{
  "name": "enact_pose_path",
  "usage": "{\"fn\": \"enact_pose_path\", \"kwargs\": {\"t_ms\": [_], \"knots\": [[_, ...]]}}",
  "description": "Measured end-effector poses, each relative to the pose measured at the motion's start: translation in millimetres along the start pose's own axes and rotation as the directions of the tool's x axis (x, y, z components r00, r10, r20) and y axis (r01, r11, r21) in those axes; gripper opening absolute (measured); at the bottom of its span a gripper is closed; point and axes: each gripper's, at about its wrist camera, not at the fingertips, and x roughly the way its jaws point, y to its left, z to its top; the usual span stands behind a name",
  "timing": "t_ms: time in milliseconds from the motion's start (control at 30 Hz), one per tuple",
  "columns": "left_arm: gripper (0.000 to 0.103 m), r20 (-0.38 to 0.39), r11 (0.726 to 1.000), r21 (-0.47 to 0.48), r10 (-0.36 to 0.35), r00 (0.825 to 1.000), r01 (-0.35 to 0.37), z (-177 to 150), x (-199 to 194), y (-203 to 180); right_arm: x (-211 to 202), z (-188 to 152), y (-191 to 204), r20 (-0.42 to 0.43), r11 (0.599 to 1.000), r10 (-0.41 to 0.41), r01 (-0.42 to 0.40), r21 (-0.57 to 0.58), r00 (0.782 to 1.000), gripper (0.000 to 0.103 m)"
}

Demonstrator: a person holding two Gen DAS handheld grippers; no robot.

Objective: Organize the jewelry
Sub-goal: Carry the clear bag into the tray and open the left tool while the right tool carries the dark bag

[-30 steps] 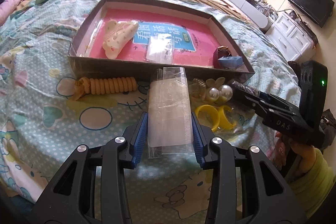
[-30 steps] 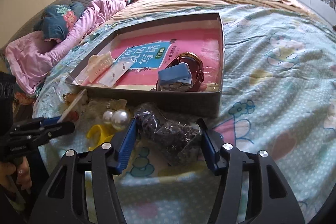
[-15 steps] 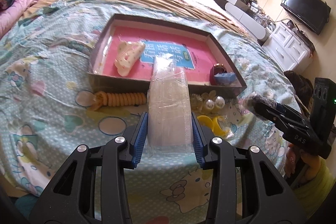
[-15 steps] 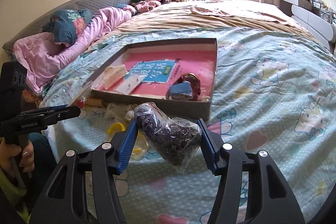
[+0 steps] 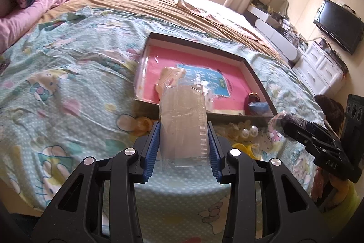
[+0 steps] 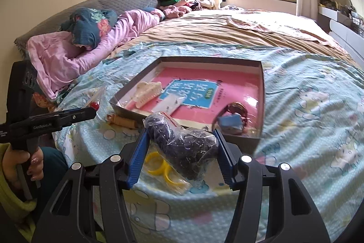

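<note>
My left gripper (image 5: pixel 183 147) is shut on a clear plastic bag (image 5: pixel 184 120), held above the bed in front of the dark shallow box (image 5: pixel 259 79) with a pink floor. My right gripper (image 6: pixel 182 152) is shut on a clear bag of dark beads (image 6: pixel 182 140), lifted near the box's (image 6: pixel 262 83) near edge. In the box lie a cream hair claw (image 6: pixel 146 93), a small white packet (image 6: pixel 168 105) and a blue item beside a dark red ring piece (image 6: pixel 232 121). On the sheet lie yellow rings (image 6: pixel 159 166), pearls (image 5: pixel 249 130) and an orange coil (image 6: pixel 121 121).
The bed carries a cartoon-print sheet (image 5: pixel 68 83), a tan blanket (image 6: pixel 227 31) farther back and pink bedding (image 6: pixel 79 54) at the left. A white dresser (image 5: pixel 323 70) and a television (image 5: pixel 339 24) stand at the right. A person's hand (image 6: pixel 20 165) grips the left tool's handle.
Both grippers rose away from the bed with their bags; the box and loose jewelry now look smaller and lower. The bead bag has come off the sheet.
</note>
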Motion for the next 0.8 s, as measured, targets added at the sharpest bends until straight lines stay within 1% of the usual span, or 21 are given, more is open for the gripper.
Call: {"fn": "enact_pose_path", "kwargs": {"t_ms": [433,800], "knots": [[0.031,0.025,0.999,-0.026,0.032,0.999,-0.031,10.4,-1.3,13.0,16.7,16.7,9.7,0.018,0.999,0.026,-0.026,-0.019,0.999,0.055],[0.031,0.020,1.000,-0.011,0.024,1.000,-0.024,23.7,9.6,8.0,27.0,33.9,2.3,0.045,1.000,0.010,-0.009,-0.020,0.999,0.055]]}}
